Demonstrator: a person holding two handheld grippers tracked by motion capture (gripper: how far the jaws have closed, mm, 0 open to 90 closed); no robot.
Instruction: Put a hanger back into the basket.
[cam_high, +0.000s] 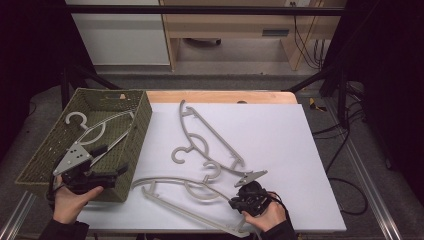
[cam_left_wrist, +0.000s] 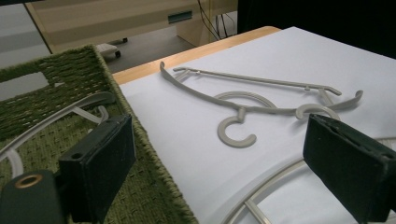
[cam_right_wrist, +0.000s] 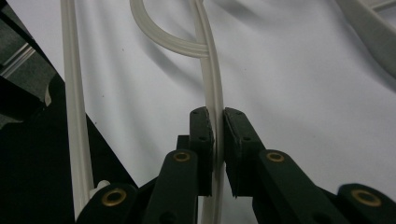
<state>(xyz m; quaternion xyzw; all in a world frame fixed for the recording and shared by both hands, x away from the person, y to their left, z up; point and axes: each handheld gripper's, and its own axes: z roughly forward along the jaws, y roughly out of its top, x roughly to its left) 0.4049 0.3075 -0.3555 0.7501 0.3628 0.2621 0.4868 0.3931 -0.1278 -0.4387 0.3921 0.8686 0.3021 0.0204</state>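
Several grey plastic hangers lie on the white sheet. My right gripper (cam_high: 235, 201) is at the front of the table, shut on the curved arm of the nearest hanger (cam_high: 165, 179). In the right gripper view the pads pinch that pale arm (cam_right_wrist: 212, 70) just below its hook, with my right gripper (cam_right_wrist: 218, 122) closed tight around it. My left gripper (cam_high: 112, 160) hovers open over the near right corner of the green woven basket (cam_high: 142, 117). Its jaws (cam_left_wrist: 219, 140) stand wide apart with nothing between them. Another hanger (cam_high: 95, 130) lies inside the basket.
Two more hangers (cam_high: 210, 130) lie overlapping in the middle of the sheet, and they also appear ahead of the left gripper (cam_left_wrist: 243, 109). The basket wall (cam_left_wrist: 154, 163) is close beside the left pad. A wooden table edge (cam_high: 220, 96) runs along the back, with black frame bars around it.
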